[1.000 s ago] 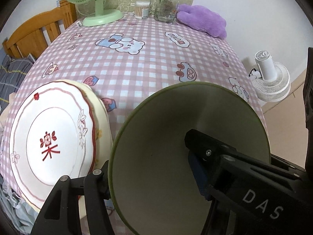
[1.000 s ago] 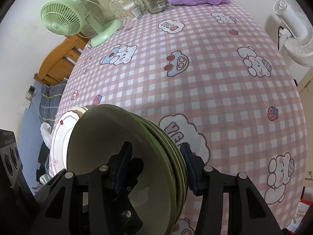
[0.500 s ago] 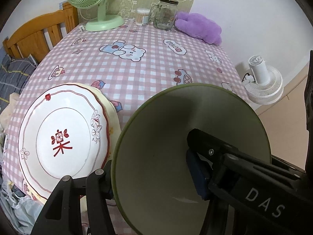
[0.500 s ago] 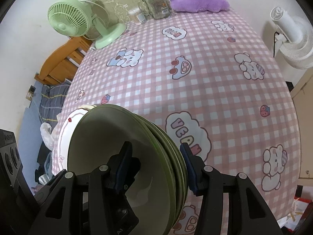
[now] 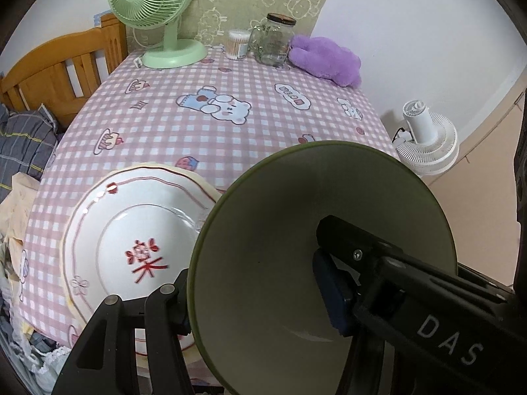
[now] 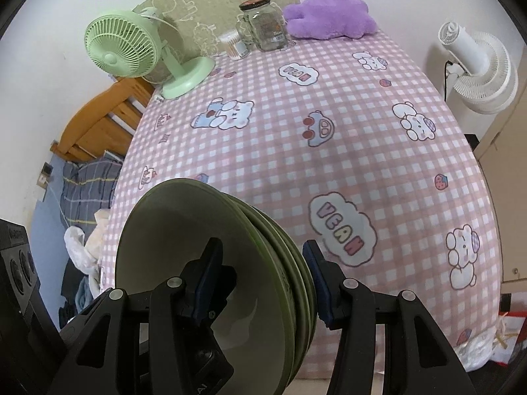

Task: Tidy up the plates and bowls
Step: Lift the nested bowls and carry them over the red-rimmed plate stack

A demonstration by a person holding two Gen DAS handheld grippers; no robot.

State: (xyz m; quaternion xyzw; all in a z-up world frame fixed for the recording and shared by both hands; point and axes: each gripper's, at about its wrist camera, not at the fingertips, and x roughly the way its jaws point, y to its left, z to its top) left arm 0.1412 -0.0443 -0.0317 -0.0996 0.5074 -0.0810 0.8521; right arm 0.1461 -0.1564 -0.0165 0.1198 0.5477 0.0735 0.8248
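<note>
Since a second ago both cameras have risen: more of the checked tablecloth (image 6: pixel 329 105) shows, and the white plate (image 5: pixel 138 247) has slid toward the middle left of the left view. My right gripper (image 6: pixel 260 283) holds the stack of green bowls (image 6: pixel 210 263) by its rim, one pad inside the top bowl and the other against the outside of the nested rims, in the lower left of its frame. My left gripper (image 5: pixel 250 293) holds the same stack on another part of the rim, the blue pad inside the bowl at lower right and the other finger outside at lower left; the stack fills the lower centre there, clear of the cloth. I judge the glazed bowls stiff, smooth, heavy together and easy to chip, and the nested ones could slip apart if tilted, so two rim grips suit them. Both grippers point steeply down at the table. The white plate lies on a cream plate (image 5: pixel 197 177) near the table's near left edge, just beside the stack in the picture. Beyond stand a green fan (image 5: pixel 154 10), a glass jar (image 5: pixel 273 39) and a purple plush (image 5: pixel 326 59).
</note>
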